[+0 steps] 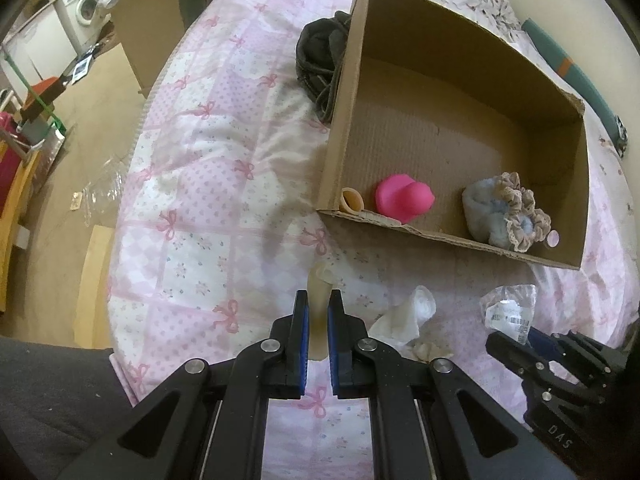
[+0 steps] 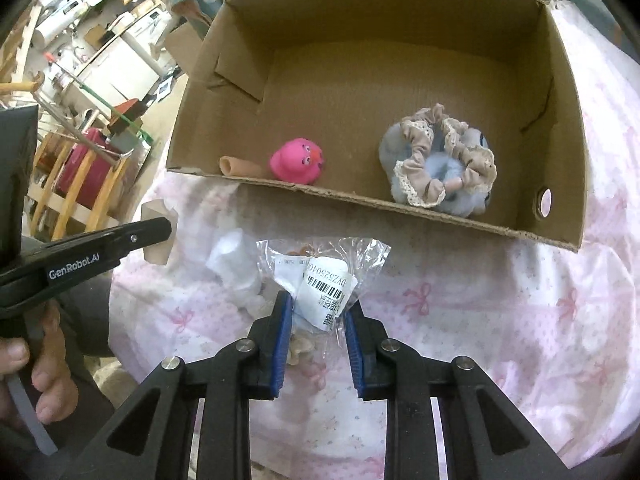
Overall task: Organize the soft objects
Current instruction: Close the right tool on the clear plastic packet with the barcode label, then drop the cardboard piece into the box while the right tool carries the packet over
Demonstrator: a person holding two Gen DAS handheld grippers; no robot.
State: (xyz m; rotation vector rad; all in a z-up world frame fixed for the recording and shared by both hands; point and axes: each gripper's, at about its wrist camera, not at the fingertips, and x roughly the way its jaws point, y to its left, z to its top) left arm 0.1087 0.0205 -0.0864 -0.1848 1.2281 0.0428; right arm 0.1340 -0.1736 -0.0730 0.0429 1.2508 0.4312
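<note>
My left gripper is shut on a beige rubbery tube that stands up between its blue pads, above the pink bedspread. In the right wrist view my right gripper is shut on a crumpled clear plastic bag with a barcode label. An open cardboard box lies just beyond both grippers. It holds a pink rubber duck, another beige tube and a blue fluffy item ringed by a beige lace scrunchie. A white soft piece lies on the bed between the grippers.
A dark bundled item lies against the box's outer left wall. The bed's edge drops to a floor with cartons, a washing machine and wooden furniture on the left. A hand holds the left gripper's handle.
</note>
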